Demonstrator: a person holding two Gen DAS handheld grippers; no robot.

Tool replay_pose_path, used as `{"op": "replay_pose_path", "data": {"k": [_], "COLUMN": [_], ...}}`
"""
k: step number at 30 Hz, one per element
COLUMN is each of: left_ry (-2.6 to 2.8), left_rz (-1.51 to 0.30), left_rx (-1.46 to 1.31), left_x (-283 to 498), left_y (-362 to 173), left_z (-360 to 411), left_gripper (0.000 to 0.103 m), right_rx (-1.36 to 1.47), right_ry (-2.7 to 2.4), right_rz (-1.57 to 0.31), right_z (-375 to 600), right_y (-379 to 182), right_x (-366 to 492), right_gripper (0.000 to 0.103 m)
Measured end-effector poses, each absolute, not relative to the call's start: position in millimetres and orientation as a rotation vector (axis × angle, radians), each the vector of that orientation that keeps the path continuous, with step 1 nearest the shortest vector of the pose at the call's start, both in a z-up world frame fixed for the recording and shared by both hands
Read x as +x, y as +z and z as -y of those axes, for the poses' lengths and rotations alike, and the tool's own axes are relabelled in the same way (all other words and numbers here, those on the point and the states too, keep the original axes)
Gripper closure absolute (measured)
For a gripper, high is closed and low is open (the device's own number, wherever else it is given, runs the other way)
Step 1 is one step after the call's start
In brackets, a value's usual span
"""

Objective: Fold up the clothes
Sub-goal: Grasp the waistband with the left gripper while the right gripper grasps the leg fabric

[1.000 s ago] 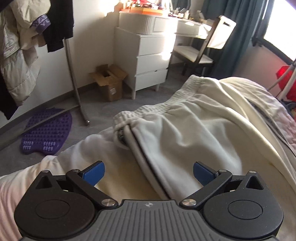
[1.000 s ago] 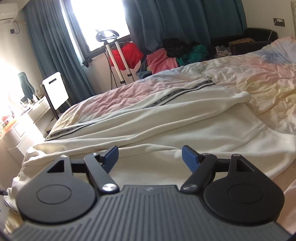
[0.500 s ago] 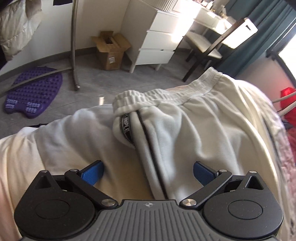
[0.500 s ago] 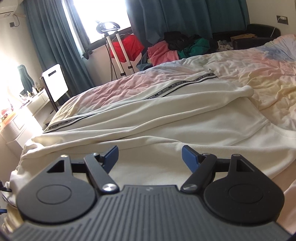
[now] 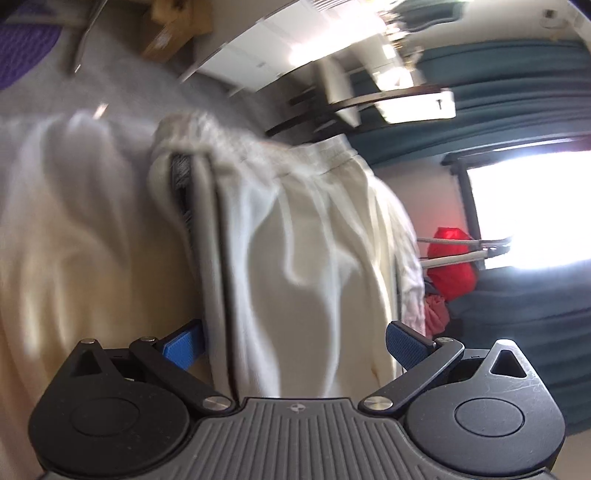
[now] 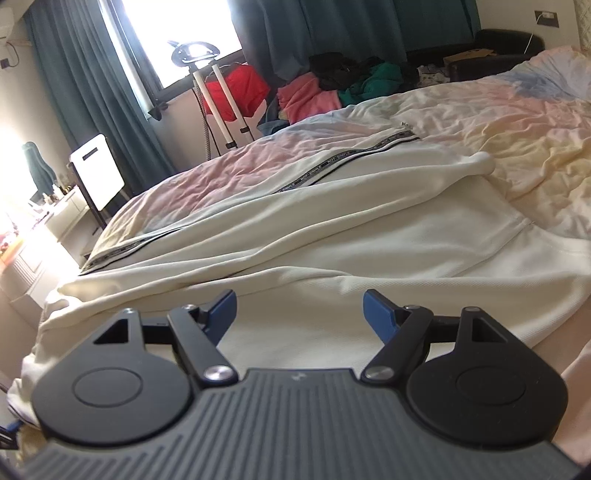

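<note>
rolled left gripper (image 5: 293, 341) nearer waistband (image 5: 258, 147) of cream track pants (image 6: 332, 236) | both tongs released, right gripper (image 6: 299, 314) too | step: reaching | next: clamp waistband

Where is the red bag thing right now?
In the right wrist view the red bag is at the upper left, under the bright window, behind the white poles and left of the pink clothes pile beyond the bed.

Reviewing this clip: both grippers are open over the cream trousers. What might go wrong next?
1. The left gripper is tilted and its view blurred; closing now would likely catch only the striped side fold, not the waistband.
2. The cream trousers lie rumpled on the bed; folding could trap creases.
3. The right gripper holds nothing, so cloth may drag unevenly.
</note>
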State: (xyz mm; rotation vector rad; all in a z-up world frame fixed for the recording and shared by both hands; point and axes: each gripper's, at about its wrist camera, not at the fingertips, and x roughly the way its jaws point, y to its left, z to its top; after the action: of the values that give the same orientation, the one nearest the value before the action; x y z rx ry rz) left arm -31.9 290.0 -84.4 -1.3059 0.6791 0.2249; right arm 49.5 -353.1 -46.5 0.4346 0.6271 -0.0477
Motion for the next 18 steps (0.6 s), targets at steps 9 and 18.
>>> {"op": "replay_pose_path", "data": {"k": [9, 18], "left_ry": [0.201, 0.144], "left_rz": [-0.711, -0.655], "left_rx": [-1.227, -1.462], "left_x": [-20.0, -25.1], "left_y": [-88.1, -107.7], "left_z": [-278.4, -303.8], "left_gripper": [0.01, 0.014], "right_rx": [0.719, 1.282], "right_ry": [-0.009, 0.123], "right_rz": [-0.74, -0.949], "right_z": [374.8, 387.2], "right_y": [-73.6, -132.7], "right_x": [58.9, 55.6], "right_gripper": [0.026, 0.024]}}
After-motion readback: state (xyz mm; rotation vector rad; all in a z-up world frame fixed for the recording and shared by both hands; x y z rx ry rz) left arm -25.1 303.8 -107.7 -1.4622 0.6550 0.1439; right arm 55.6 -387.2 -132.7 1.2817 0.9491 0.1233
